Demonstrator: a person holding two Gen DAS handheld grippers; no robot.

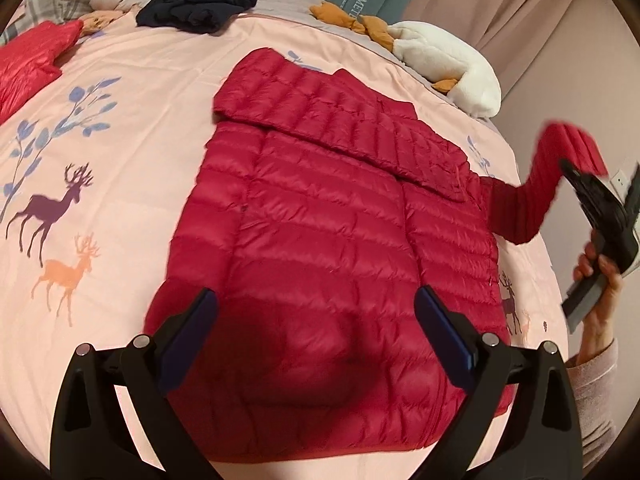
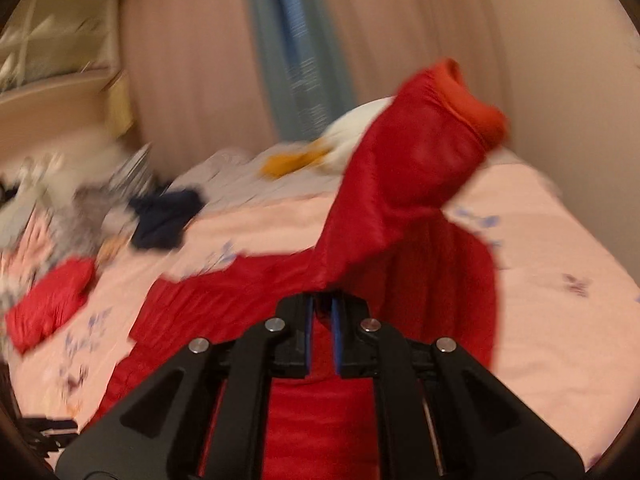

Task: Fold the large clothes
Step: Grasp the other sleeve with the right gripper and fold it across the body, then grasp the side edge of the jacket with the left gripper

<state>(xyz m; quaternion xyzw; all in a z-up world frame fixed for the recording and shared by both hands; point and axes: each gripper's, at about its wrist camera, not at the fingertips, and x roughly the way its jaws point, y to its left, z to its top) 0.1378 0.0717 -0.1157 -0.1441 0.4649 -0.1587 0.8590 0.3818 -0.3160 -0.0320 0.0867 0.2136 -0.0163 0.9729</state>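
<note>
A red quilted down jacket lies flat on the pink bed, one sleeve folded across its upper part. My left gripper hovers open above the jacket's lower hem, nothing between its fingers. The other sleeve is lifted off the bed at the right, pinched by my right gripper, which a hand holds. In the blurred right wrist view, my right gripper is shut on that sleeve, whose cuff flops upward.
The pink deer-print bedspread carries a second red garment at far left, a dark navy pile at the back and a white and orange plush at back right. Curtains hang beyond the bed.
</note>
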